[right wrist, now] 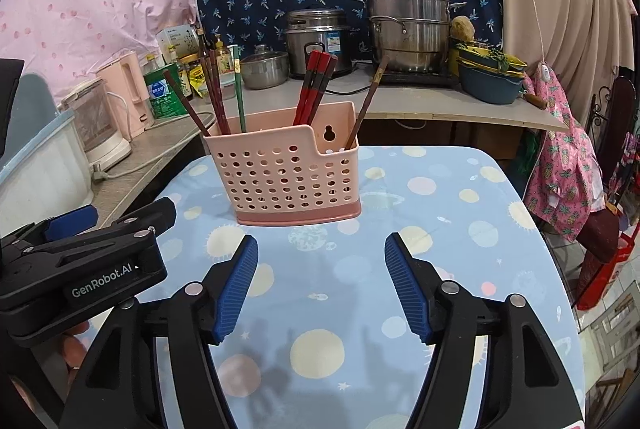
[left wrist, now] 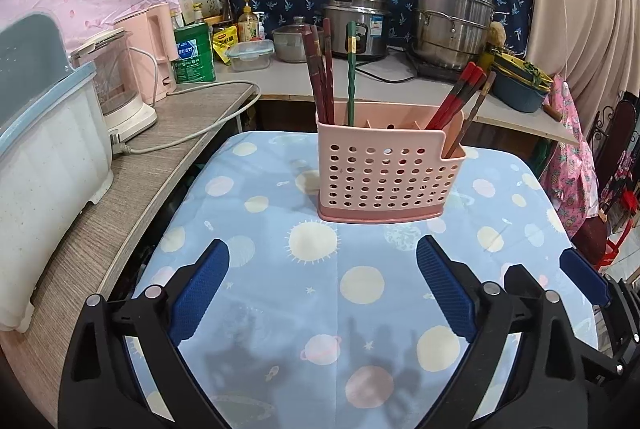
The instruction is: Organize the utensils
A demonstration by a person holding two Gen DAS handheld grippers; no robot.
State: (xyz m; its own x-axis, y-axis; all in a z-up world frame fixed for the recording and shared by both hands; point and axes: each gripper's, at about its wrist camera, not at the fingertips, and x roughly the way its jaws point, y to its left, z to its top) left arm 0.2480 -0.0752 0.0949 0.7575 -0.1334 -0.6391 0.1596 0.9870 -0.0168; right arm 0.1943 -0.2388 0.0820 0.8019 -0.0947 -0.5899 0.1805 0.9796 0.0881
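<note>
Both the left gripper (left wrist: 322,261) and right gripper (right wrist: 321,255) gape empty before the pink chopstick caddy (left wrist: 386,171) holding chopsticks (left wrist: 320,77).

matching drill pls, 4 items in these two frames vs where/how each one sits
Items:
1 green chopstick
2 red chopsticks
3 pink holder
4 left claw

States:
A standing on the planet-print cloth
B open, nothing between its pads
C upright at the holder's left end, beside the dark brown chopsticks
D leaning toward the holder's right end

Pairs: 1-C, 2-D, 3-A, 4-B
</note>
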